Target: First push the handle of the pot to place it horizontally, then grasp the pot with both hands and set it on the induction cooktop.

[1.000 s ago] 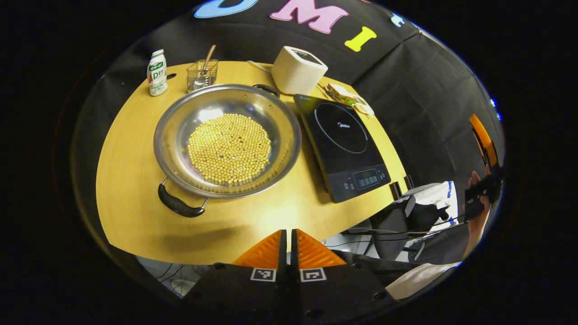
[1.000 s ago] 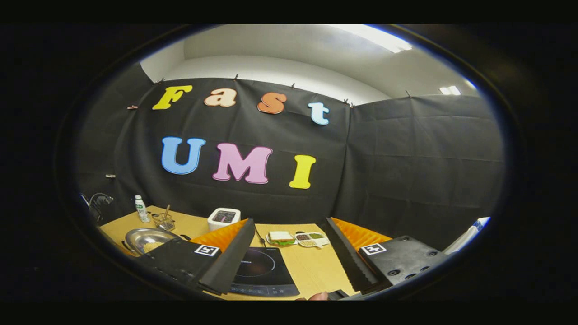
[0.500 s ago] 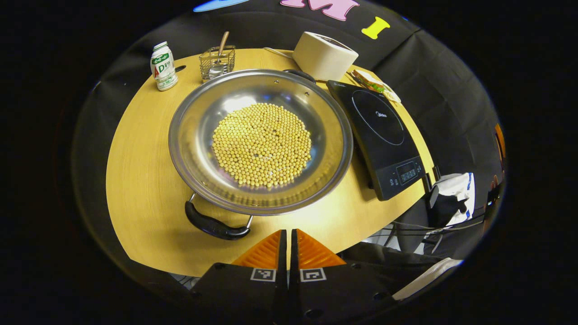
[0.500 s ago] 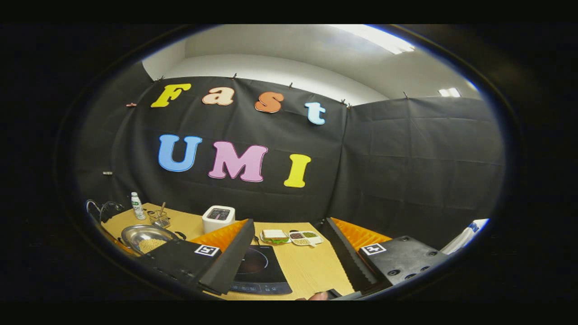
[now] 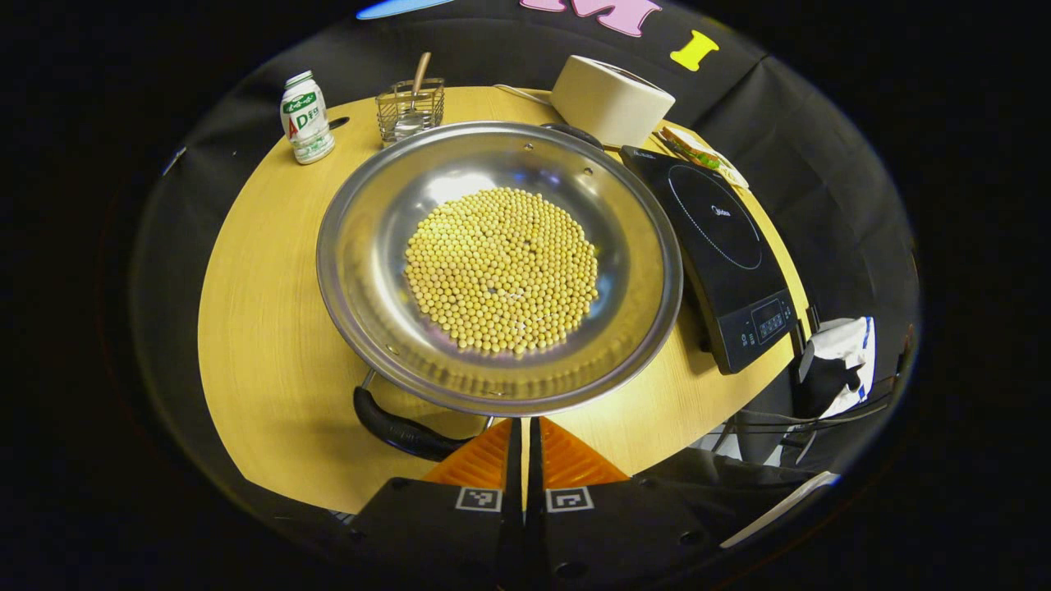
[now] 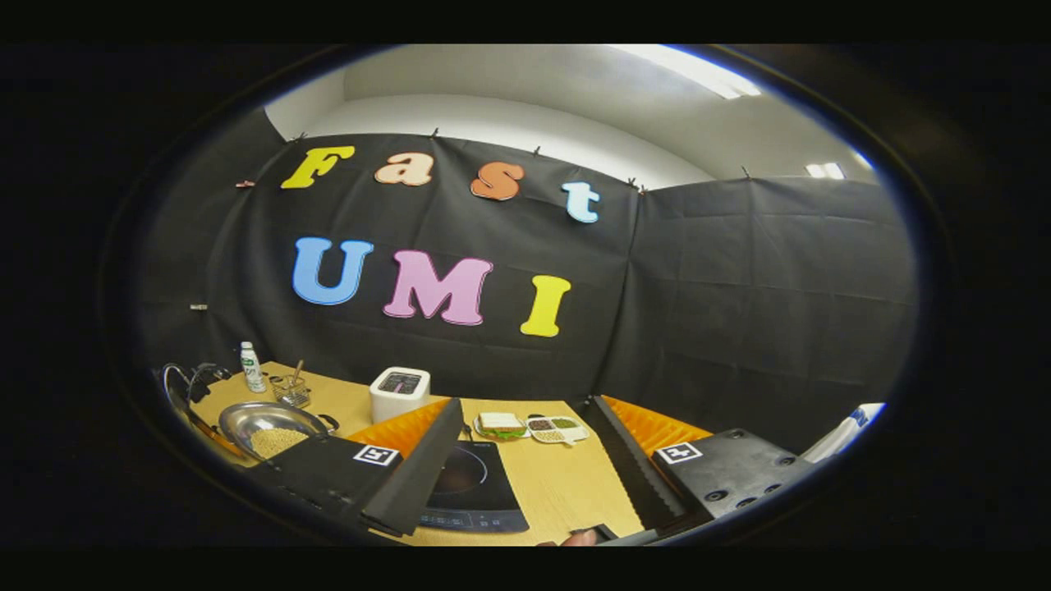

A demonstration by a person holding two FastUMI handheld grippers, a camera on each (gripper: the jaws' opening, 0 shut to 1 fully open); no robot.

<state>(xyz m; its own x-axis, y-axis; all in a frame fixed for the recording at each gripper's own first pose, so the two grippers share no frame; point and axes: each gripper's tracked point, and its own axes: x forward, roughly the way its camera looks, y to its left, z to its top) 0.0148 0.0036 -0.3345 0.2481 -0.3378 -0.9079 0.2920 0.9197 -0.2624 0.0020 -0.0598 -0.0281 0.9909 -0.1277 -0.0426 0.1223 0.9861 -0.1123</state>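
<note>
Closer now: the left gripper (image 5: pixel 525 443) has come in low toward the pot (image 5: pixel 499 264), and the pot's near handle (image 5: pixel 402 431) sits just beside its tips instead of well ahead. Fingers pressed together, nothing held, good for a push. Handle points off to the lower left of the pot, so it still needs swinging around to lie level across the table (image 5: pixel 263 328). I'd put the closed tips against the side of the handle and sweep slowly, staying low so they don't ride up over the rim, since the pot is loaded with beans (image 5: pixel 502 267) that could slosh out. Cooktop (image 5: pixel 722 254) is just beside the pot's far side. Right gripper (image 6: pixel 525 468) is held up and back, fingers wide apart, empty, with the cooktop (image 6: pixel 468 488) beneath it.
</note>
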